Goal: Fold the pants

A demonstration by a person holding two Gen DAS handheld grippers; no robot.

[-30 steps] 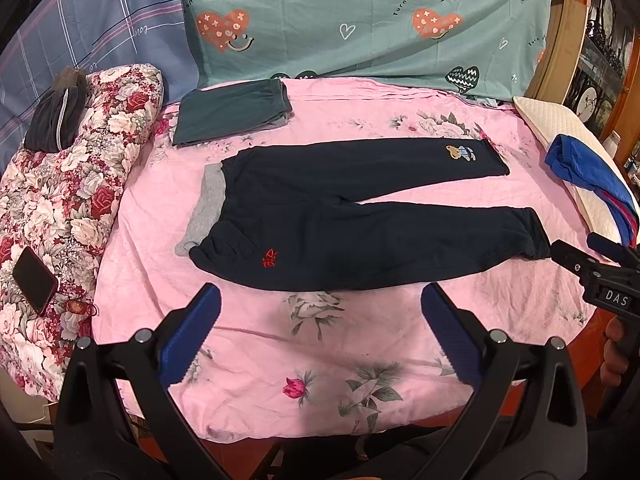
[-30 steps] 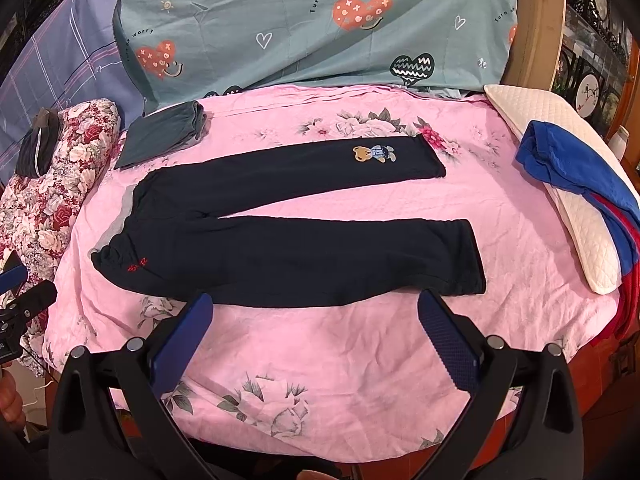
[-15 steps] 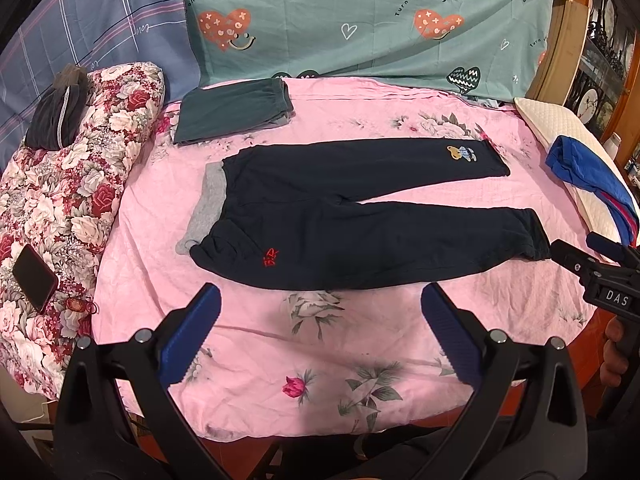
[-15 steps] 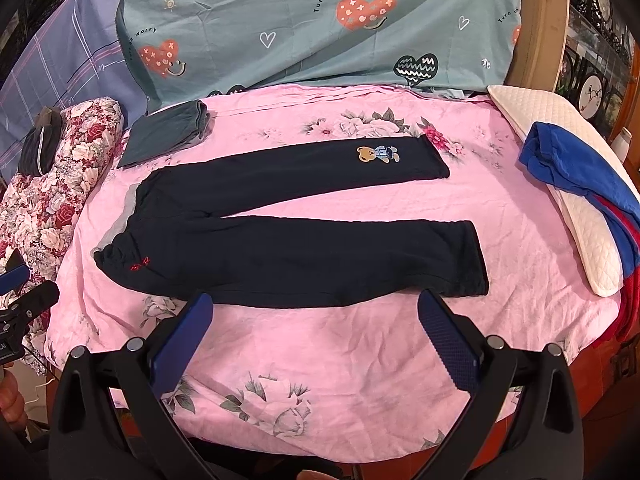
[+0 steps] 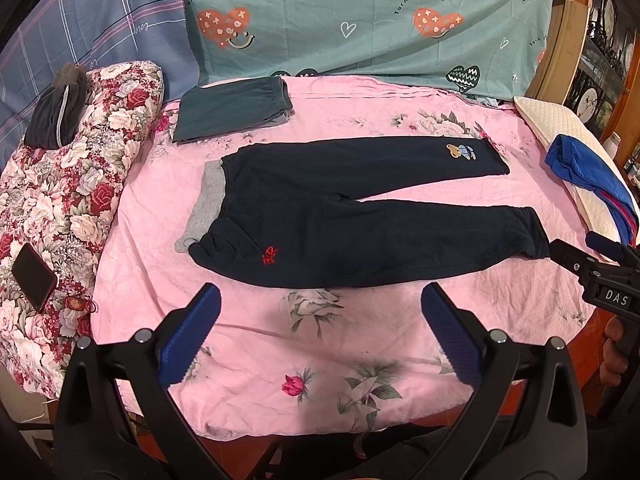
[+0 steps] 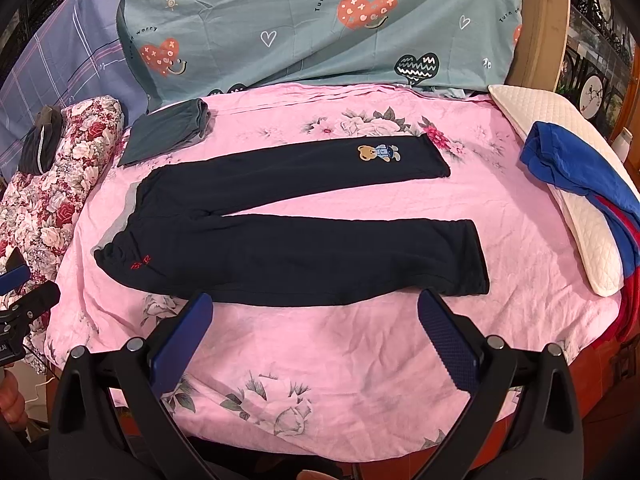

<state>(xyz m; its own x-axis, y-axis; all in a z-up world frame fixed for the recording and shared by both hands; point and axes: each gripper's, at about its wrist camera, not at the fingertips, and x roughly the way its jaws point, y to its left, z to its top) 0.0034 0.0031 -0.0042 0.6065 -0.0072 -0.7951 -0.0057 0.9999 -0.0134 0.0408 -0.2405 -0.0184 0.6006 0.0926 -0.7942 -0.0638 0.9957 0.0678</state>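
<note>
pre-fold staging: pants flat, both tools released

almost nothing has moved since the earlier frames: both wrist views have crept slightly closer to the pants, and the garment lies as it did.

1. pink floral sheet [image 5: 132,272]: covers the work surface; it is the landmark for all positions below.
2. teal hanging sheet [image 5: 360,20]: stands behind the pink sheet. legible print: "turn off worry", repeated beside heart faces.
3. pants [image 5: 360,232]: dark navy, spread flat across the middle of the pink sheet, grey-lined waistband toward its left side, legs toward its right side and slightly parted. judgement: laid open so one leg can be brought over the other; no fold is made yet. markings: a bear patch near the far cuff; small red embroidery near the waist, not legible.
4. folded teal garment [image 5: 232,106]: at the far left corner of the pink sheet, apart from the pants, probably a finished item.
5. left gripper [image 5: 318,340]: released, jaws wide, empty, held over the near edge of the pink sheet, below the waist end.
6. right gripper [image 6: 314,344]: released, jaws wide, empty, over the near edge just before the near leg. its body, seen from the left view, reads "das".
</note>
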